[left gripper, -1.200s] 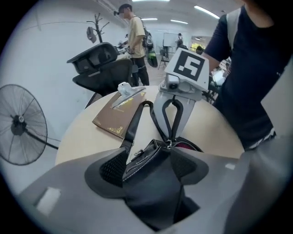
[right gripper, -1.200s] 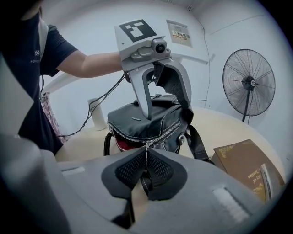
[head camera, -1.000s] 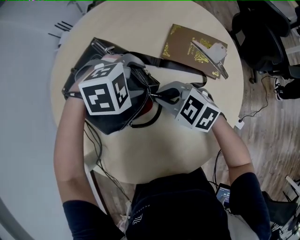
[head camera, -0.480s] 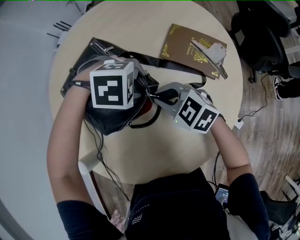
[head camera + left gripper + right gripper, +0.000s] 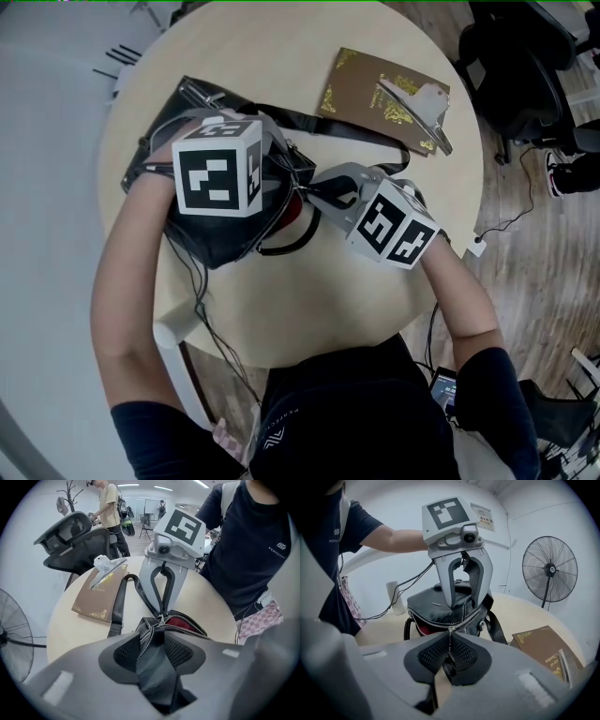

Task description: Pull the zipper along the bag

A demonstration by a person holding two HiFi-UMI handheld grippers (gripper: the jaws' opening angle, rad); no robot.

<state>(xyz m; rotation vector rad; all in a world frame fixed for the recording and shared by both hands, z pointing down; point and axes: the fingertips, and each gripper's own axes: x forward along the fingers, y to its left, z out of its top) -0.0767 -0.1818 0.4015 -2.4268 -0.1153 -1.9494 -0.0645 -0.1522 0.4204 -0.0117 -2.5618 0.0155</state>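
Pinching a stitched fold of the black bag (image 5: pixel 436 604), the left gripper (image 5: pixel 153 641) points steeply down at it. Its jaws have just been closing, and the mesh pads now press the fabric from both sides, about half open with the fold filling the gap between them.

The right gripper (image 5: pixel 449 656) faces it from the opposite end of the bag, tilted down at a shallower angle. Its jaws are almost fully together and clamp the black zipper pull (image 5: pixel 449 670). The metal slider (image 5: pixel 451 628) sits just beyond its fingertips.

From that slider the zipper (image 5: pixel 464 618) runs away from the right gripper towards the left one. On the near side of the slider, as the left gripper looks at it, the opening gapes and shows the red lining (image 5: pixel 185 622).

The bag rests on the round beige table (image 5: pixel 319 309), directly under the left gripper and just ahead of the right one. Its shoulder strap (image 5: pixel 117 606) trails off past the left gripper's tips to the left. Beside that strap, further left, lies a brown book with gold ornament (image 5: pixel 96 599). A white object (image 5: pixel 105 564) sits on the book's far end; what it is I cannot tell.
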